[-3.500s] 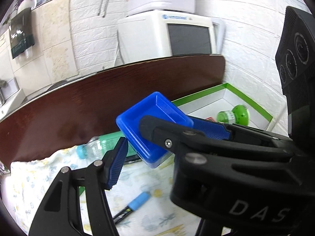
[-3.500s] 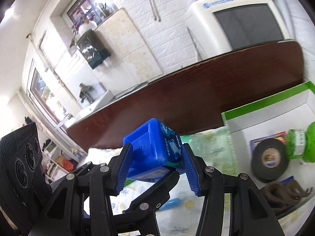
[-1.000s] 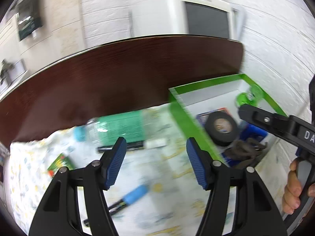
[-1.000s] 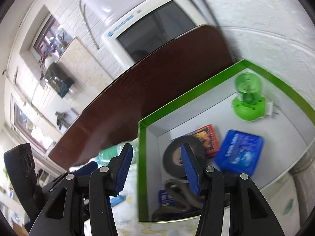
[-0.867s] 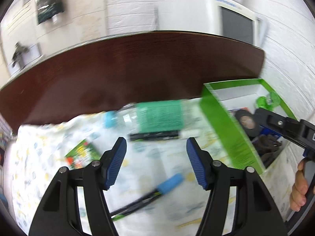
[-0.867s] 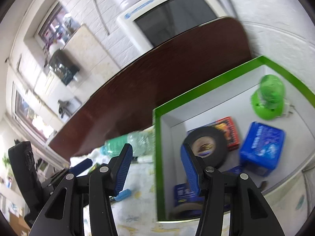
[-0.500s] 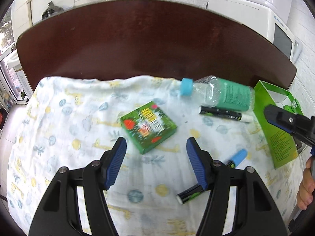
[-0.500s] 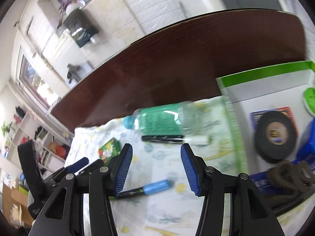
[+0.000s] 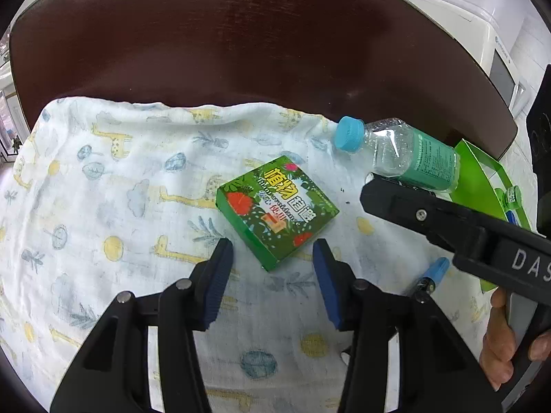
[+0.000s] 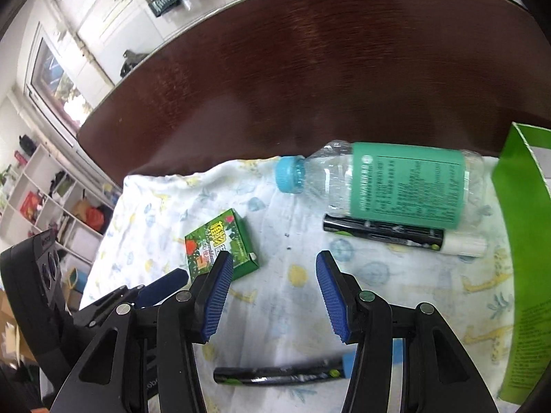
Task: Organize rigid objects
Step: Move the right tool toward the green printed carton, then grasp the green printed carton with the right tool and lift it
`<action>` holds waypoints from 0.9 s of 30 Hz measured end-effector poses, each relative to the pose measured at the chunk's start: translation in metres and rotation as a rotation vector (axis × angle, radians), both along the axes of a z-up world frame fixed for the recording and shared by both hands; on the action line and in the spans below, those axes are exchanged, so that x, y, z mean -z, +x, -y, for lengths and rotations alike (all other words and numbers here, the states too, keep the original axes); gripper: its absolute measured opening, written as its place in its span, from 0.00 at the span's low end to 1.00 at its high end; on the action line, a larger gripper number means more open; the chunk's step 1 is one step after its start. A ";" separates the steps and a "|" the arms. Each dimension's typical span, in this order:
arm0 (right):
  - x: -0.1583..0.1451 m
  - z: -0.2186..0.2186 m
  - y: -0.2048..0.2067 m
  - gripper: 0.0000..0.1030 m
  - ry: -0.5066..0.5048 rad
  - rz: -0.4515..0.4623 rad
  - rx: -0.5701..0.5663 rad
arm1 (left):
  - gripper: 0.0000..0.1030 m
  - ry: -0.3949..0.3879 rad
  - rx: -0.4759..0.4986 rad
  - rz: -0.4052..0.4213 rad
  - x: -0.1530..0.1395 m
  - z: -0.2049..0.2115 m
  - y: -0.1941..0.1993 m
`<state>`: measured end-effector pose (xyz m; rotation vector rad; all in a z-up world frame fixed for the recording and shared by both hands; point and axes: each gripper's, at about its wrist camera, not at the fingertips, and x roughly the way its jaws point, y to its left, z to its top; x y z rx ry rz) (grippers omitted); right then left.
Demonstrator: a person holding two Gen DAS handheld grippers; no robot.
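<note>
A small green printed box (image 9: 277, 210) lies flat on the giraffe-print cloth (image 9: 113, 179), just ahead of my open, empty left gripper (image 9: 272, 270). It also shows in the right wrist view (image 10: 220, 246). My right gripper (image 10: 270, 290) is open and empty above the cloth. A clear bottle with a green label and blue cap (image 10: 385, 184) lies on its side, with a black-and-white marker (image 10: 403, 235) against it. A black marker with a blue cap (image 10: 286, 373) lies below the right gripper. The green-walled box (image 10: 520, 241) stands at the right.
A dark brown wooden tabletop (image 9: 241, 51) stretches behind the cloth. A white appliance (image 9: 482, 24) stands at the far right. The right gripper's body (image 9: 458, 230) crosses the right side of the left wrist view. Shelves (image 10: 41, 199) stand off to the left.
Both grippers have swung left, away from the green-walled box. The left gripper has moved in close to the small green box. Earlier, each gripper let go of a blue item.
</note>
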<state>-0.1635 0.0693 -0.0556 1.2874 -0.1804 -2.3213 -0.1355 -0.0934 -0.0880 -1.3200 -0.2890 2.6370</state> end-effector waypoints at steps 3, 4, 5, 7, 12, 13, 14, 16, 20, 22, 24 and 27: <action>0.003 0.014 -0.006 0.52 0.009 0.007 -0.018 | 0.45 0.030 -0.003 -0.008 0.001 0.004 -0.002; 0.004 0.018 -0.008 0.52 0.010 0.011 -0.022 | 0.45 0.035 -0.003 -0.011 0.001 0.005 -0.002; 0.004 0.018 -0.008 0.52 0.010 0.011 -0.022 | 0.45 0.036 0.000 -0.016 0.001 0.004 -0.003; 0.008 0.025 -0.011 0.52 0.010 0.020 -0.034 | 0.45 0.027 0.005 -0.025 0.002 0.003 -0.003; 0.017 0.038 -0.018 0.52 0.009 0.040 -0.066 | 0.38 -0.014 0.018 -0.043 0.002 -0.004 -0.006; 0.019 0.040 -0.020 0.52 0.010 0.043 -0.074 | 0.38 -0.016 0.019 -0.044 0.002 -0.005 -0.006; 0.022 0.043 -0.022 0.52 0.012 0.050 -0.087 | 0.38 -0.015 0.020 -0.046 0.003 -0.005 -0.008; 0.026 0.047 -0.023 0.52 0.013 0.050 -0.100 | 0.38 -0.006 0.020 -0.046 0.003 -0.004 -0.008; 0.025 0.051 -0.019 0.45 0.024 0.045 -0.124 | 0.40 0.015 0.015 -0.044 0.003 0.000 -0.009; 0.023 0.050 -0.017 0.41 0.024 0.048 -0.119 | 0.40 0.024 0.022 -0.044 0.002 0.000 -0.007; 0.022 0.048 -0.016 0.38 0.023 0.050 -0.115 | 0.40 0.036 0.034 -0.044 0.001 -0.002 -0.005; 0.017 0.041 -0.008 0.37 0.031 0.038 -0.109 | 0.40 0.036 0.056 -0.048 -0.003 -0.008 -0.001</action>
